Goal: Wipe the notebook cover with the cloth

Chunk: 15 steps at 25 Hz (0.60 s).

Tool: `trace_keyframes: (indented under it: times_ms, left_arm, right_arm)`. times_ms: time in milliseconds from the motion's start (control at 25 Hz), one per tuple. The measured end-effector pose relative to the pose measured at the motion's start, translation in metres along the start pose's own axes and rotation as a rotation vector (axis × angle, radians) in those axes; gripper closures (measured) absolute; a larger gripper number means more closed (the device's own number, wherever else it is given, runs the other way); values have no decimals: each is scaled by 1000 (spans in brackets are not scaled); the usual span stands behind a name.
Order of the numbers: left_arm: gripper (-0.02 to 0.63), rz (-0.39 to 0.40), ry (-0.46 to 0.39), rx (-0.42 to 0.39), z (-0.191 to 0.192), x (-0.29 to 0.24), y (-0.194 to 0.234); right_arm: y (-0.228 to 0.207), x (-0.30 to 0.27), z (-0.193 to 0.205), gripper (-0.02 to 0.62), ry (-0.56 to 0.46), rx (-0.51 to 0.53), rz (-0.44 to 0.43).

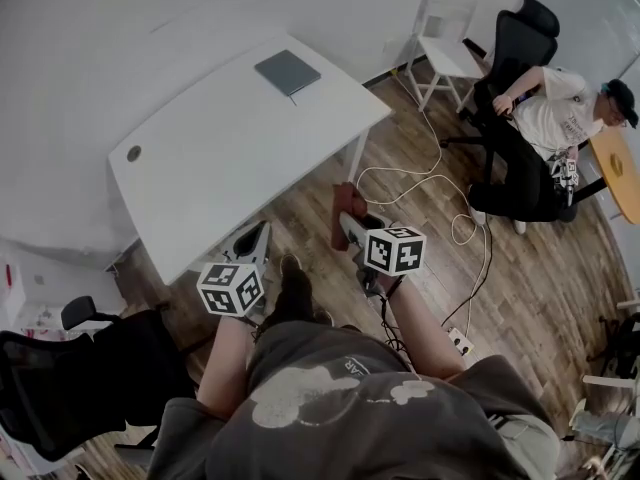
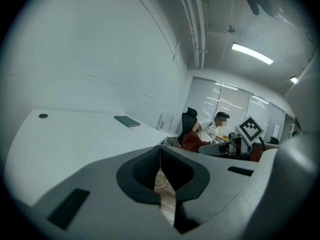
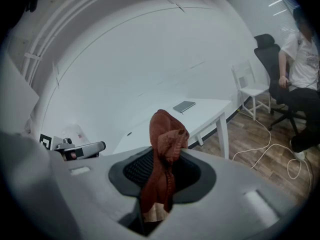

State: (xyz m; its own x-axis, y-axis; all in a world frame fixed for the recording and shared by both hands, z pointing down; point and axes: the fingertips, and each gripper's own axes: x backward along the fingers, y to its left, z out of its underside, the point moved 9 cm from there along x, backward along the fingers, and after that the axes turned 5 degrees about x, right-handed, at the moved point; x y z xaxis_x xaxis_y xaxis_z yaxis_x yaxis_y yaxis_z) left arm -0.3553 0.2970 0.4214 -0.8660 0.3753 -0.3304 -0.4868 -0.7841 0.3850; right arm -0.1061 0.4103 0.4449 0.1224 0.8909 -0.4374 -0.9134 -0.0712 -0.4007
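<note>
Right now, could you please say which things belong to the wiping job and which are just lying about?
Job: flat grey notebook, rust-red cloth in right gripper, white table.
Lying about: white floor cable, white chair, black office chair.

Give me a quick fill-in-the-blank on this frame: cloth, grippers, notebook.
1. The red-brown cloth is clamped between the jaws of the person's ____ gripper.
2. The left gripper has its jaws together and holds ____.
3. The notebook lies closed near the far corner of the white ____, apart from both grippers.

Missing words: right (that is, the right gripper); nothing; table.
</note>
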Motion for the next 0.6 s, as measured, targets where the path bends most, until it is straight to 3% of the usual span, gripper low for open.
trace_keyframes:
  times_ms: [600]
  left_arm:
    - [607,-4,4,39,-24,-56,31]
  right_arm:
    - [-29,-52,-40,490,29,6,-7]
